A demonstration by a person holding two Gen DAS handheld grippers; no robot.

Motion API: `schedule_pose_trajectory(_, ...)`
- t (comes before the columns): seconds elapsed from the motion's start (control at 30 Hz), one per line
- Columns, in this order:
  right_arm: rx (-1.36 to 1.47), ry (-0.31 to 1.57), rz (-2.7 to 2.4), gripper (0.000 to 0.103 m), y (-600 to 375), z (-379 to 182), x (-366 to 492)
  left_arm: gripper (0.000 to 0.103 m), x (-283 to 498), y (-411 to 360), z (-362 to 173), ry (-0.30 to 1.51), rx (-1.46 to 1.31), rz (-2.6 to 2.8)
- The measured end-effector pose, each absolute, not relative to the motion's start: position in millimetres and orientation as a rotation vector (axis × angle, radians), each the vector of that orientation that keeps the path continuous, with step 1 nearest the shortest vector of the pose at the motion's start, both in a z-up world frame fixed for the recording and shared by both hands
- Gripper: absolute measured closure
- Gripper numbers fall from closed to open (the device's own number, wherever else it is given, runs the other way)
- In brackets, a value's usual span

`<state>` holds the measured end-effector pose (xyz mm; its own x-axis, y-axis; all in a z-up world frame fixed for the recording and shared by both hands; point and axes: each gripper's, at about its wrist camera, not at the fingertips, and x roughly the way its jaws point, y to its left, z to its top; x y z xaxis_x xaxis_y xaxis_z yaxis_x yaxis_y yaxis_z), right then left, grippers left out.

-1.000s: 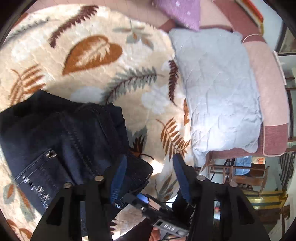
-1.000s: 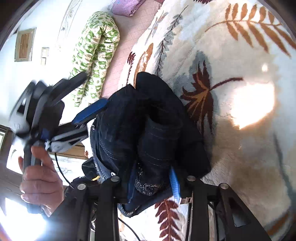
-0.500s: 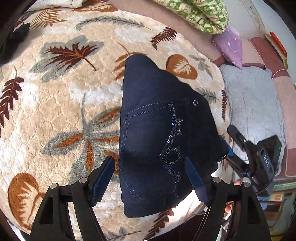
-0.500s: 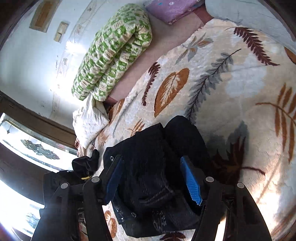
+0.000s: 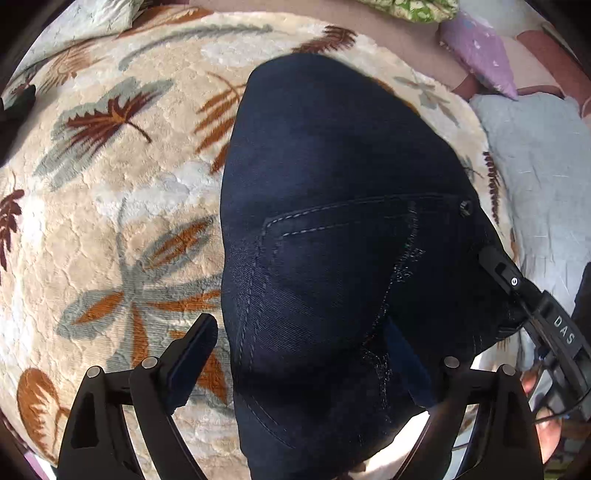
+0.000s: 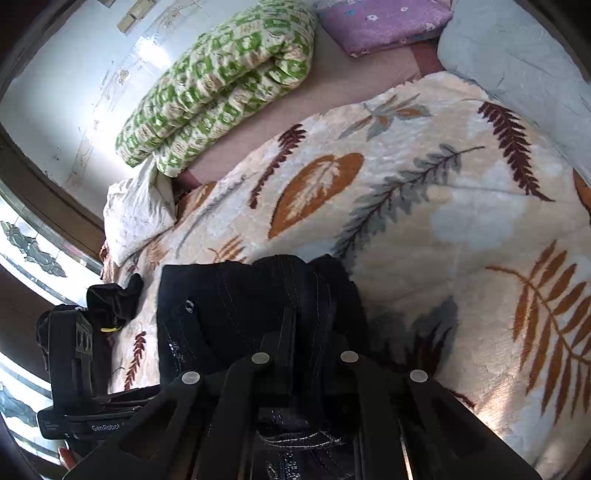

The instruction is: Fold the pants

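Right hand-held gripper (image 6: 295,339) is clamped on the dark pants (image 5: 343,236); left hand-held gripper (image 5: 295,354), jaws just widening, straddles them unpressed on the leaf-patterned blanket (image 5: 110,206).

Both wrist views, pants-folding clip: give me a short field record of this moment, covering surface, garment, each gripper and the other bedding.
surface: leaf-print blanket on a bed
garment: dark jeans, bunched up, back pocket facing up
left gripper: jaws wide after just opening, straddling the jeans, pads not pressing
right gripper: just closed, pinching a fold of the jeans
other bedding: green patterned quilt, purple pillow, light blue pillow
fold status: not yet flat or neat
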<state>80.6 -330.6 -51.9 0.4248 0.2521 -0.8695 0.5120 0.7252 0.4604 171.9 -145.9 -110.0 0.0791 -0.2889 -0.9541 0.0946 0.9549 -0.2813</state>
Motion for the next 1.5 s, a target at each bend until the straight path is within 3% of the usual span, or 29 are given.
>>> schedule_pose_trajectory(0.07,0.727,1.198,-0.219,0.095,-326.2,-71.5,80.0,0.008,175.9,-150.3,-130.0,1.516,-0.178,-0.265)
schedule_pose_trajectory(0.17,0.681,1.223,-0.247,0.087,-321.0,-95.8,72.7,0.007,174.1,-157.7,-130.5,1.489,-0.134,-0.255)
schedule_pose_trajectory(0.23,0.68,1.212,-0.26,0.068,-324.0,-94.2,69.8,0.009,167.6,-161.3,-121.0,1.446,-0.082,-0.263)
schedule_pose_trajectory(0.3,0.758,1.2,-0.234,0.059,-334.8,-86.7,68.1,0.014,158.9,-158.0,-108.9,1.419,-0.069,-0.277)
schedule_pose_trajectory(0.37,0.873,1.162,-0.199,0.059,-348.3,-75.1,63.8,0.021,148.8,-149.7,-93.4,1.401,-0.104,-0.315)
schedule_pose_trajectory(0.6,0.782,0.958,-0.149,0.059,-343.8,-15.7,84.0,0.019,168.0,-148.8,-41.5,1.232,-0.122,-0.306)
schedule_pose_trajectory(0.77,0.679,1.015,-0.116,0.064,-312.2,-31.5,99.8,0.019,200.4,-175.2,-79.1,1.301,-0.055,-0.238)
schedule_pose_trajectory(0.83,0.643,1.093,-0.141,0.071,-305.2,-54.3,100.7,0.017,218.0,-179.5,-98.2,1.313,-0.026,-0.201)
schedule_pose_trajectory(0.97,0.651,1.172,-0.181,0.07,-306.9,-95.6,92.6,0.003,244.5,-190.4,-133.1,1.329,-0.034,-0.187)
schedule_pose_trajectory(1.1,0.645,1.168,-0.19,0.068,-307.0,-101.1,91.6,0.001,242.8,-184.7,-138.2,1.329,-0.054,-0.187)
schedule_pose_trajectory(1.37,0.816,1.126,-0.157,0.062,-324.7,-71.4,78.9,0.014,216.4,-166.2,-102.7,1.29,-0.085,-0.215)
schedule_pose_trajectory(1.5,0.819,1.102,-0.146,0.056,-332.6,-46.2,64.4,0.016,192.9,-158.3,-80.4,1.247,-0.034,-0.211)
